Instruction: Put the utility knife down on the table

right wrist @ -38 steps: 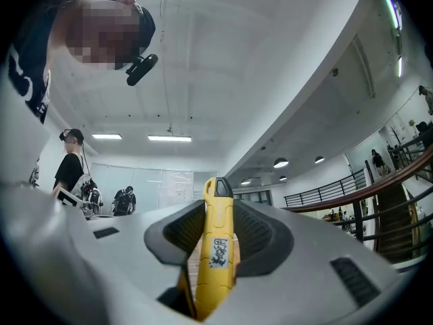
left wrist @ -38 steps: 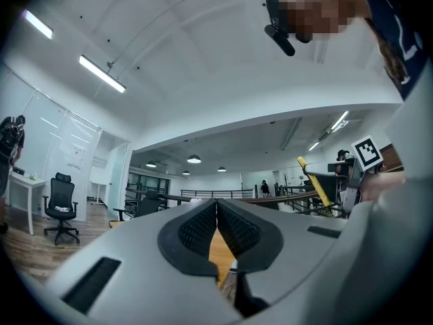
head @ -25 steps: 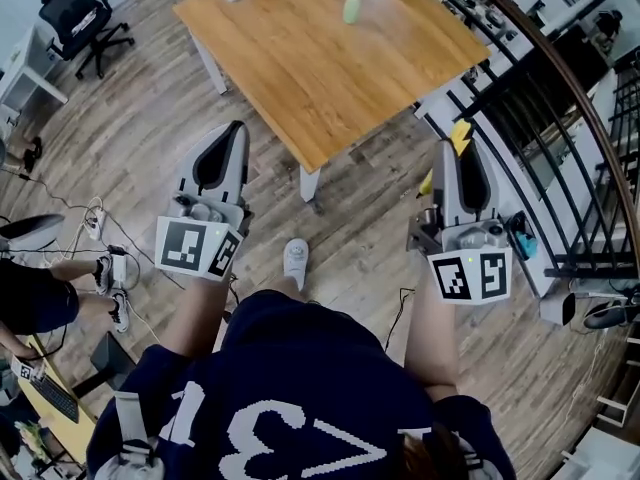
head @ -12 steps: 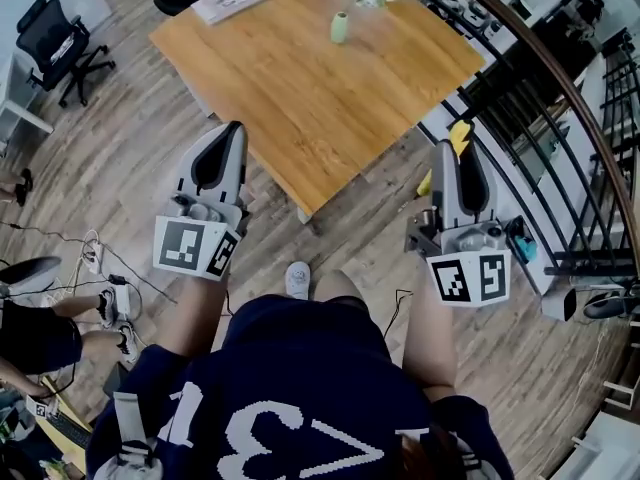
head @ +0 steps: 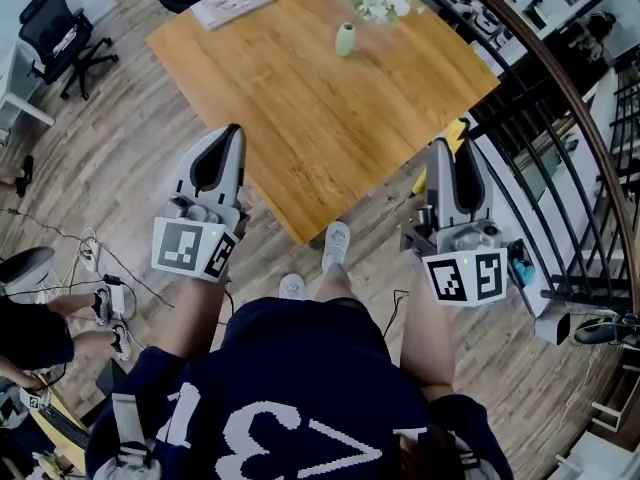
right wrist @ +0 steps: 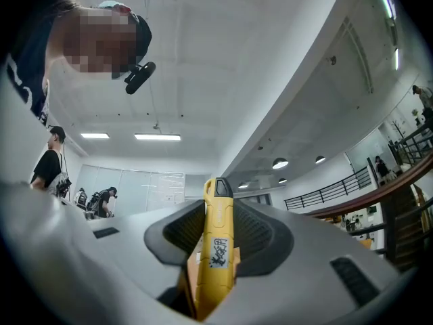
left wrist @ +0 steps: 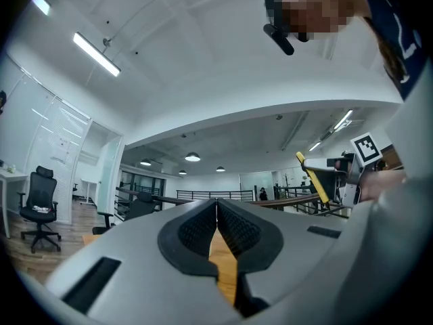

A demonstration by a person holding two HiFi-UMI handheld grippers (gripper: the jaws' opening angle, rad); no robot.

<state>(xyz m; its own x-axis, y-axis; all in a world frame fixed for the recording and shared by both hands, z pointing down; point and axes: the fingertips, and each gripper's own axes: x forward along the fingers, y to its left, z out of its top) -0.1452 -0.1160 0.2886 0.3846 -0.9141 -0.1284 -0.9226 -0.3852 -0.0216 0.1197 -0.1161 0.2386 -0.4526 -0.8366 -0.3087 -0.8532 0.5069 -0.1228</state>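
Head view, looking down. Counted: two grippers, one utility knife, one wooden table [head: 300,98], one vase [head: 345,40] with pale flowers [head: 378,0], one booklet [head: 232,3], two shoes, and one full office chair [head: 60,33] at 10 o'clock. A second dark chair at 12 o'clock is cut off by the top edge.

Right gripper [head: 440,148]: jaws clamped on the utility knife [right wrist: 216,249]. In the right gripper view the yellow body stands upright between the ribbed pads, its dark tip above the jaw tops. The lower end is cut off at the bottom of that view. A white label on the body carries dark writing that is too small to read. In the head view the gripper body hides most of the knife, and only a yellow sliver shows at 1 o'clock of the jaw tips.

Knife position: held in the air at 3 o'clock of the table's near corner, close to the near-right edge and not on the wood. It possibly overlaps that edge, but the angle is too steep to settle it.

Left gripper [head: 232,130]: jaws together, pads meeting at the tips, nothing between them. A strip of table wood shows through the gap lower down. It sits at 9 o'clock of the near corner.

One shoe [head: 336,246] is at the table's near corner and the other [head: 292,286] is behind it. A black railing [head: 540,138] runs along 3 o'clock. Two distant figures stand at 9 o'clock in the right gripper view, with no detail legible.
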